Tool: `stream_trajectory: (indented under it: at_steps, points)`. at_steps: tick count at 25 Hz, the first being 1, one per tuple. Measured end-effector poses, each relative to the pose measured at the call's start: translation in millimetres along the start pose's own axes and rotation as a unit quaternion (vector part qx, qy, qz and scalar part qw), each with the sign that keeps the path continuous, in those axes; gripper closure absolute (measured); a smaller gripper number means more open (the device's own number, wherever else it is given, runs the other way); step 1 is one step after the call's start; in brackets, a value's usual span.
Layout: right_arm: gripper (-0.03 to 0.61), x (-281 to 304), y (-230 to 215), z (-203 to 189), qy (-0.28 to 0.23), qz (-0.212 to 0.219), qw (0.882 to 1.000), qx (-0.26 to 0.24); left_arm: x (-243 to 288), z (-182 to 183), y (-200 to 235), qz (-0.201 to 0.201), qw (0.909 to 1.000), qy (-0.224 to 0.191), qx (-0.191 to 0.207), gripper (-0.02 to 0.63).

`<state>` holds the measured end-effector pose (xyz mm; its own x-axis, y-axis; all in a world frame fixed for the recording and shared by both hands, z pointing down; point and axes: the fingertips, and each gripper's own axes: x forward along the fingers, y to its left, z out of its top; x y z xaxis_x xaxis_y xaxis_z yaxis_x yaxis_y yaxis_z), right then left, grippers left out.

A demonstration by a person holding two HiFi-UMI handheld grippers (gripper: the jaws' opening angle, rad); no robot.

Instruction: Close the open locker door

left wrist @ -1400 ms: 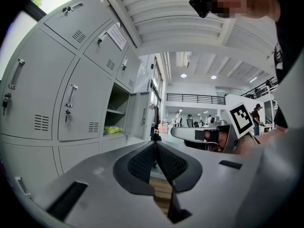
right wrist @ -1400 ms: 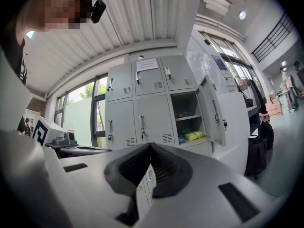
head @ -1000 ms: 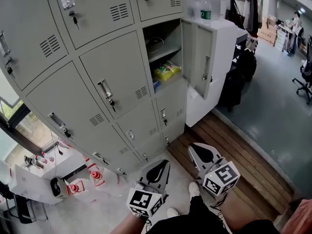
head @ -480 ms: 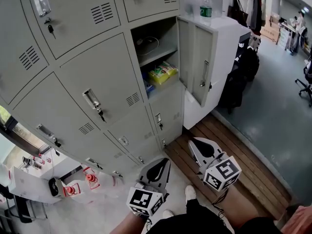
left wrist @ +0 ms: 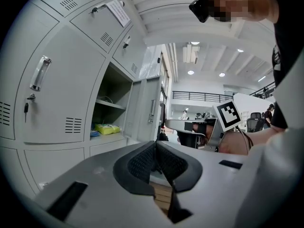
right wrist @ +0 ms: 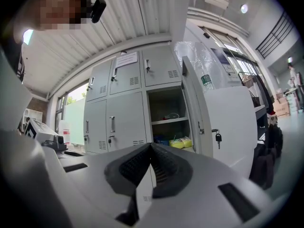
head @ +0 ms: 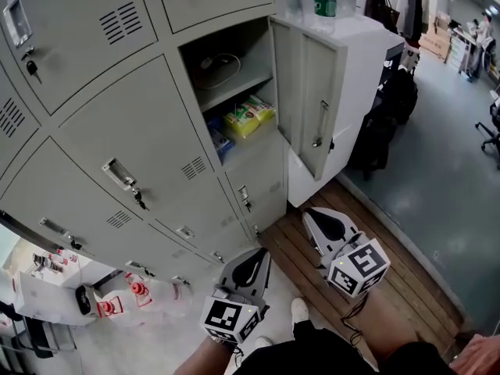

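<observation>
Clenched on nothing, the left gripper (head: 251, 262) and right gripper (head: 321, 222) are hanging short of the open grey metal locker door (head: 306, 92), probably risking a glancing, rebounding push.

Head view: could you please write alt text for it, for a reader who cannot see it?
A bank of grey lockers seen from above has one door standing open, showing yellow packets under a shelf inside. Below, the person's left gripper and right gripper, both shut and empty, point toward the lockers.

Locker door (head: 301, 92) stands right of compartment (head: 248, 47) — packets (head: 248, 118) inside (lower shelf).
</observation>
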<state>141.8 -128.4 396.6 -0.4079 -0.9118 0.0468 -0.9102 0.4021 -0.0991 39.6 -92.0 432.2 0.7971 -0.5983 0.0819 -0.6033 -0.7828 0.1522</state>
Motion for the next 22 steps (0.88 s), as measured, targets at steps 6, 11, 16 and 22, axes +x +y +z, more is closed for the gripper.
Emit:
stream_trajectory:
  at_steps: [6, 11, 16, 22]
  points:
    - [0.526, 11.7, -48.1, 9.7, -0.009, -0.011, 1.000, 0.003, 36.4, -1.5, 1.0, -0.001, 0.9999, 0.014, 0.001, 0.591]
    - [0.526, 18.9, -80.5, 21.0, -0.019, -0.008, 1.000, 0.001, 62.3, 3.8, 0.6, 0.002, 1.0000, -0.001, 0.001, 0.591]
    - [0.525, 22.7, -106.9, 30.0, -0.030, 0.002, 0.999, 0.017, 81.3, 9.0, -4.3, 0.013, 0.9999, -0.005, 0.007, 0.591]
    - [0.525, 27.6, -131.6, 44.3, -0.045, 0.006, 0.999, 0.027, 92.3, 14.6, -10.5, 0.024, 0.9996, -0.008, 0.011, 0.591]
